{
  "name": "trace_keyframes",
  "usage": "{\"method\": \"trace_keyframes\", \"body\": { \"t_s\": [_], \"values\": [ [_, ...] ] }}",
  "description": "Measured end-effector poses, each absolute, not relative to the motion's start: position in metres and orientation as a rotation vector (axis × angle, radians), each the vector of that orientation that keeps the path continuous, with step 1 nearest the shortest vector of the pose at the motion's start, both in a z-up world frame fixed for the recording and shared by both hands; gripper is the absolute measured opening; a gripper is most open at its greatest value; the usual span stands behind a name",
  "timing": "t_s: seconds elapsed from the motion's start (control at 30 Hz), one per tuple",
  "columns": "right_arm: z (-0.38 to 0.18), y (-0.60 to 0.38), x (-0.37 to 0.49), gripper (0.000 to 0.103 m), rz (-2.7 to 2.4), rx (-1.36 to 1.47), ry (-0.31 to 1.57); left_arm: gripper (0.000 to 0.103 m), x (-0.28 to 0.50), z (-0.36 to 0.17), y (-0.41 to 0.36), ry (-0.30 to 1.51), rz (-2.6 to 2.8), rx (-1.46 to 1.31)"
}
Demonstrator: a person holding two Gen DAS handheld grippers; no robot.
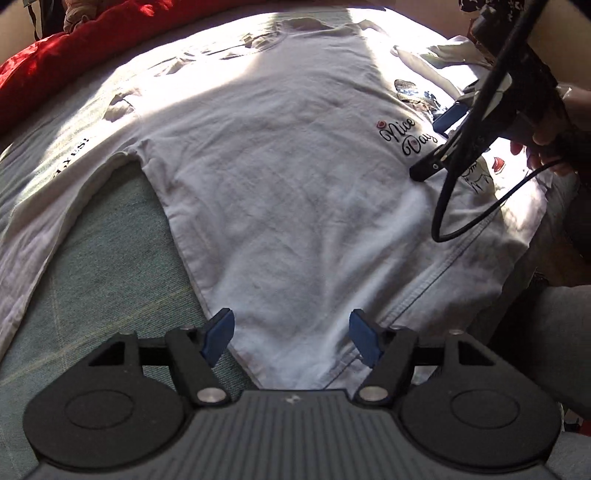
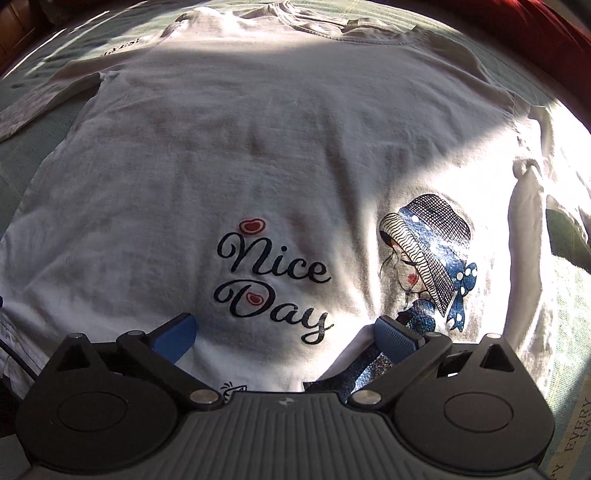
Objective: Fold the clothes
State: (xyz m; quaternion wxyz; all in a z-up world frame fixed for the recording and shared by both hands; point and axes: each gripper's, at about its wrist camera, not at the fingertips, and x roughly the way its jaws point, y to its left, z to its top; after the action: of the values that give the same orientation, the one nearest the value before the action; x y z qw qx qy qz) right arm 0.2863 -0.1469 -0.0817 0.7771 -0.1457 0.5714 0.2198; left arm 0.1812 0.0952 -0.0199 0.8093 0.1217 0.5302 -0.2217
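Observation:
A white T-shirt [image 1: 280,177] lies spread flat on a green cover [image 1: 110,258], partly in bright sunlight. My left gripper [image 1: 291,338] is open just above a lower corner of the shirt, near its hem, with nothing between the fingers. In the right wrist view the shirt [image 2: 258,147] shows a "Nice Day" print [image 2: 273,280] and a drawing of a girl in a hat [image 2: 428,254]. The right gripper [image 2: 286,338] hovers open over the printed area, holding nothing. From the left wrist view that right gripper [image 1: 432,147] sits low over the print, held by a hand [image 1: 546,147].
Red fabric [image 1: 55,62] is bunched at the far edge of the cover, also visible as red fabric [image 2: 554,22]. One sleeve [image 1: 37,240] stretches out to the left. A black cable [image 1: 461,206] loops over the shirt. A person's leg [image 1: 565,332] is at the right.

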Motion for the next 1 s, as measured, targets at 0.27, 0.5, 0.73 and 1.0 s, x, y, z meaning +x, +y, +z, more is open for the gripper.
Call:
{"method": "trace_keyframes", "body": {
  "t_s": [0.27, 0.5, 0.73, 1.0],
  "values": [
    [-0.072, -0.162, 0.279, 0.103, 0.625, -0.422, 1.242, 0.077, 0.143, -0.041, 0.073, 1.276, -0.371, 0.245],
    [-0.059, -0.198, 0.255, 0.103, 0.731, -0.527, 1.177, 0.077, 0.159, -0.002, 0.041, 1.150, -0.350, 0.266],
    [-0.056, -0.210, 0.263, 0.103, 0.745, -0.500, 1.103, 0.077, 0.198, -0.034, -0.006, 1.023, -0.373, 0.270],
    [-0.076, -0.238, 0.248, 0.103, 0.727, -0.444, 1.093, 0.079, 0.140, -0.039, -0.010, 1.225, -0.362, 0.200]
  ]
}}
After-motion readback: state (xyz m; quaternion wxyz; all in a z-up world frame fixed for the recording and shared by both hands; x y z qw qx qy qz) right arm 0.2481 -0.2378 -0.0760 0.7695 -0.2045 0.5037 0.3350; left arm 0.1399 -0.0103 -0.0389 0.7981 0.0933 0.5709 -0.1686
